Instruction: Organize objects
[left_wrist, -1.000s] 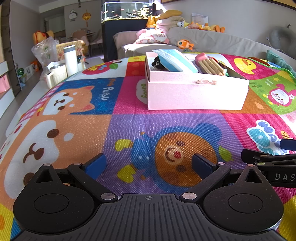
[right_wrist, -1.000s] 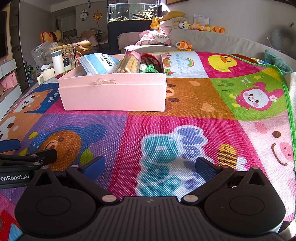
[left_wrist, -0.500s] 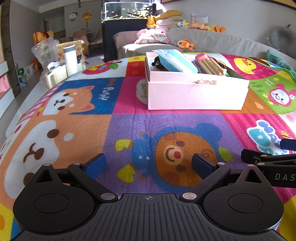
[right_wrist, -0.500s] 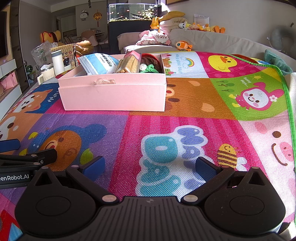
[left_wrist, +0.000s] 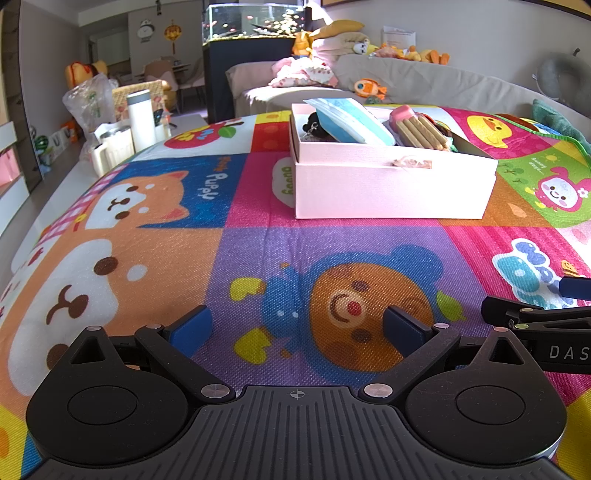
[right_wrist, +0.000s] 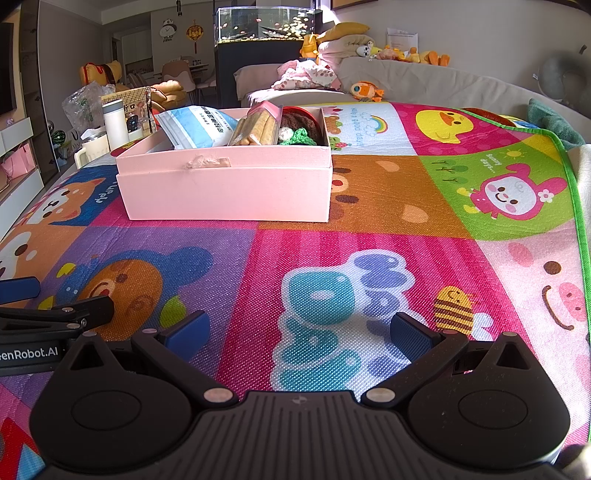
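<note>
Both grippers, left (left_wrist: 297, 326) and right (right_wrist: 297, 330), sit spread and empty, so I risk nudging the full pink box (right_wrist: 225, 184) askew.

matt woven-textured play mat (left_wrist: 258, 240), seemingly matt cardboard box (right_wrist: 229, 192), glossy plastic packets (right_wrist: 199, 127).

Both wrist views: low over colourful cartoon-print play mat (left_wrist: 258, 206), side by side, facing open pink cardboard box (right_wrist: 229, 192); shared.
</note>
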